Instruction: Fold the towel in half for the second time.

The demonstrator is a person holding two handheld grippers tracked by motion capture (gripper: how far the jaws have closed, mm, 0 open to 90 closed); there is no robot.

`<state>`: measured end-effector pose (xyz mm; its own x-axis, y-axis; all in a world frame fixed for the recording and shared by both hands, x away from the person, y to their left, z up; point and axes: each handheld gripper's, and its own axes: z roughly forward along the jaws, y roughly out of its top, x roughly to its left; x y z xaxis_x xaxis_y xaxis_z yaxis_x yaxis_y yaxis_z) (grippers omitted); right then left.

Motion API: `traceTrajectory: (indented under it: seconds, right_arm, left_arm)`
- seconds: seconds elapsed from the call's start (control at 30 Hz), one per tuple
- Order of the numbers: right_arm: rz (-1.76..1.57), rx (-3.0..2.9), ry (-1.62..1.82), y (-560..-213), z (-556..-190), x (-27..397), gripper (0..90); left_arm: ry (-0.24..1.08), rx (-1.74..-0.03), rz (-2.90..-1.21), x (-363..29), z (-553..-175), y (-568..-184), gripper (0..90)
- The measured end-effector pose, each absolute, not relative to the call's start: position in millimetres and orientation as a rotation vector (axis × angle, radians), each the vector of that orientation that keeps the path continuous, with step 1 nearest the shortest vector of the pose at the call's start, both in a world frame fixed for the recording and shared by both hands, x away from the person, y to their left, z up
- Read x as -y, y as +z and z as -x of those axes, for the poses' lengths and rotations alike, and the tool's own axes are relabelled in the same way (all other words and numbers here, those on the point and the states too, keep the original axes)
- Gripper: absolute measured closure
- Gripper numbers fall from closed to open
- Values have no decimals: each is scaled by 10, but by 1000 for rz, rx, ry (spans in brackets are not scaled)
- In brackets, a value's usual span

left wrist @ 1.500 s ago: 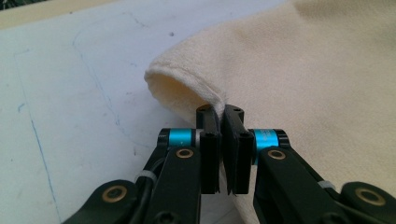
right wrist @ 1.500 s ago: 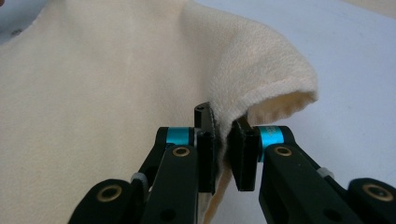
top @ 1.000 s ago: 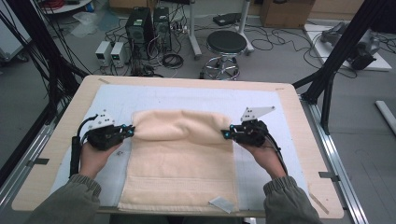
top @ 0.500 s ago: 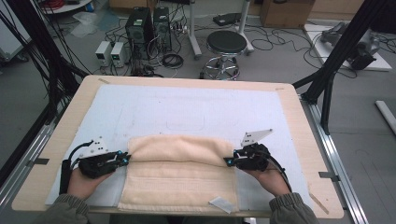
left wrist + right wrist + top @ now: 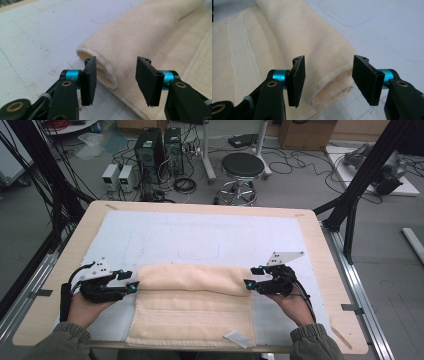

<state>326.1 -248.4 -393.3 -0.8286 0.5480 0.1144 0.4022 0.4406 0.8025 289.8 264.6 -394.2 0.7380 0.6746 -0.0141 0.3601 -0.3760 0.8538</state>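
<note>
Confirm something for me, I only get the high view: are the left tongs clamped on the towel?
Observer: No. The left tongs have just been opening. The towel has its rolled end between them, not pinched.
Operator: Right side?
Observer: Same. The right tongs have just been opening, and the fold's end lies between them, unpressed.
Operator: Is the fold tight?
Observer: Loose. The right gripper view shows a hollow curl at its open end.

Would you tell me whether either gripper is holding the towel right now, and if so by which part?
Nothing is held. Both the left gripper and the right gripper have just been opening; their pads stand clear of the rolled ends of the towel.
</note>
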Motion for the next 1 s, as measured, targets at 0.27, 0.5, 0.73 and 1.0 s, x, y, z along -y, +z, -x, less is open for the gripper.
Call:
traceTrajectory:
  seconds: [0.27, 0.5, 0.73, 1.0]
  right_arm:
    - [-889, -2524, 1340, -3949, -3523, 2380, 409]
    - [-950, -2582, 1317, -4146, -3720, 2346, 390]
    - [-914, -2687, 1376, -4183, -3735, 2333, 667]
    - [-789, -2693, 1358, -4060, -3598, 2295, 815]
  left_arm:
    - [392, -845, -1957, -2592, -3283, -3960, 425]
    - [289, -916, -1992, -2554, -3513, -4148, 385]
    - [212, -879, -2028, -2518, -3543, -4214, 614]
    - [288, -812, -2014, -2537, -3390, -4070, 835]
